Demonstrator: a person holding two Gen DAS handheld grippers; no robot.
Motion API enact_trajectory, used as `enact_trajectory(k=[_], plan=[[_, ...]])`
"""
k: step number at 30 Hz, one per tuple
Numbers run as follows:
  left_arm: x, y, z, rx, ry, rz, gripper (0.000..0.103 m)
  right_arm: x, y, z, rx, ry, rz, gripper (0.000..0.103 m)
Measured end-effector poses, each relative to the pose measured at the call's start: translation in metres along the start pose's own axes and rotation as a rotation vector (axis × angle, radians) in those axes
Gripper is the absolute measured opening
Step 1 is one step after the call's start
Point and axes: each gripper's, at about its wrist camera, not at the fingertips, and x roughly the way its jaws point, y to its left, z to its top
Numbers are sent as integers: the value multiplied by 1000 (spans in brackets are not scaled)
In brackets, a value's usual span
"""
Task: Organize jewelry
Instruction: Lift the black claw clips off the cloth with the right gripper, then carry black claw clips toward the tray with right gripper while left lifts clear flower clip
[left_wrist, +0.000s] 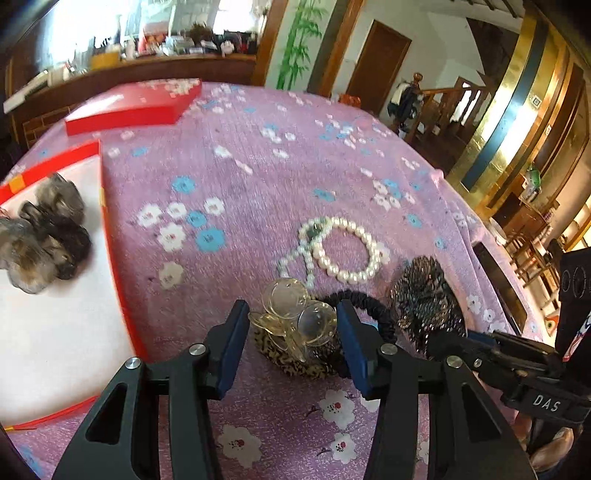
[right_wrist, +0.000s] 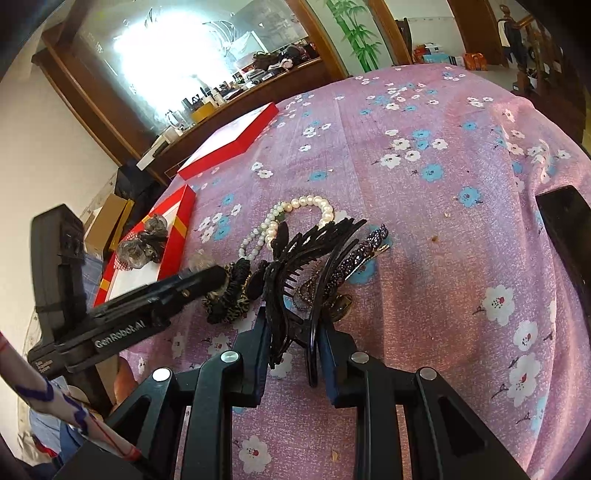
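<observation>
Floral pink cloth (left_wrist: 258, 155) | left gripper (left_wrist: 293, 328) unclenched around clear-disc scrunchie (left_wrist: 295, 332) | right gripper (right_wrist: 293, 343) grasping toothed black claw clip (right_wrist: 295, 258)

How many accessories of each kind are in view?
Pearl bracelets: 2 (large-pearl bracelet, small-bead bracelet)
Scrunchies: 2 (leopard scrunchie, black scrunchie)
Hair clips: 2 (black claw clip, purple rhinestone clip)
Grey fabric flowers: 2 (upper grey flower, lower grey flower)
Total: 8
</observation>
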Motion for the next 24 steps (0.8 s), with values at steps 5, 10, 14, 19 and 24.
enact_trajectory(k=[5, 10, 14, 19, 24], plan=[[-18, -1, 2, 11, -98, 36, 47, 3, 3, 0, -21, 14, -28, 32], [-23, -4, 4, 22, -123, 41, 47, 5, 11, 3, -55, 9, -106, 64], [-24, -4, 4, 23, -124, 37, 47, 16, 20, 5, -96, 26, -161, 57], [-25, -4, 4, 17, -135, 41, 47, 18, 16, 5, -88, 6, -175, 33], [-32, -3, 3, 17, -169, 49, 47, -3, 13, 2, -83, -108, -103, 32]])
